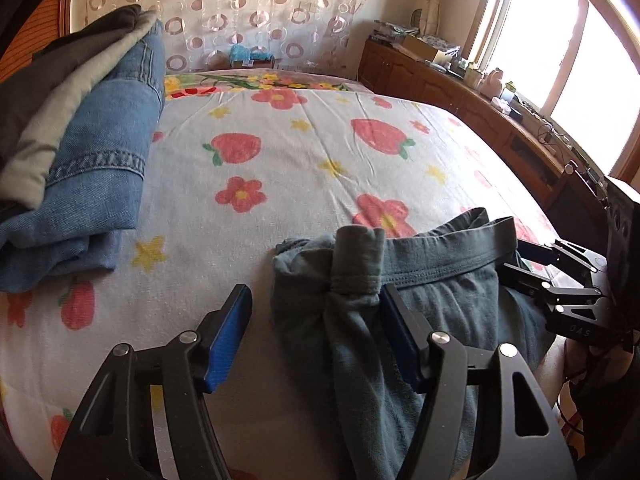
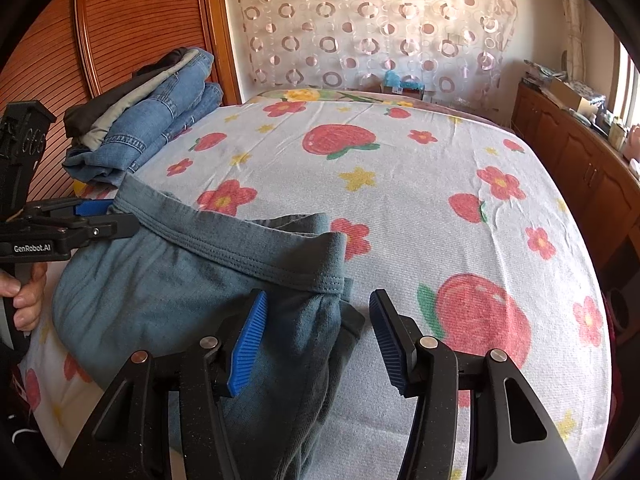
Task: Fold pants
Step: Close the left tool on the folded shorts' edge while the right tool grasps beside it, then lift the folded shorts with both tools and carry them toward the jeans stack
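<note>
Our left gripper [image 1: 316,336] has its blue-padded fingers [image 1: 230,336] apart, a bunched fold of the grey-green pants [image 1: 440,292] between them and against the right-hand pad only, while our right gripper [image 2: 316,344] also stands apart, its left-hand pad lying on the cloth by the waistband [image 2: 256,258] and nothing pinched. The pants lie crumpled at the near edge of the bed [image 1: 300,152] with its strawberry-and-flower sheet, and further out a stack of folded jeans [image 1: 100,160] and other clothes sits at the bed's far left side.
</note>
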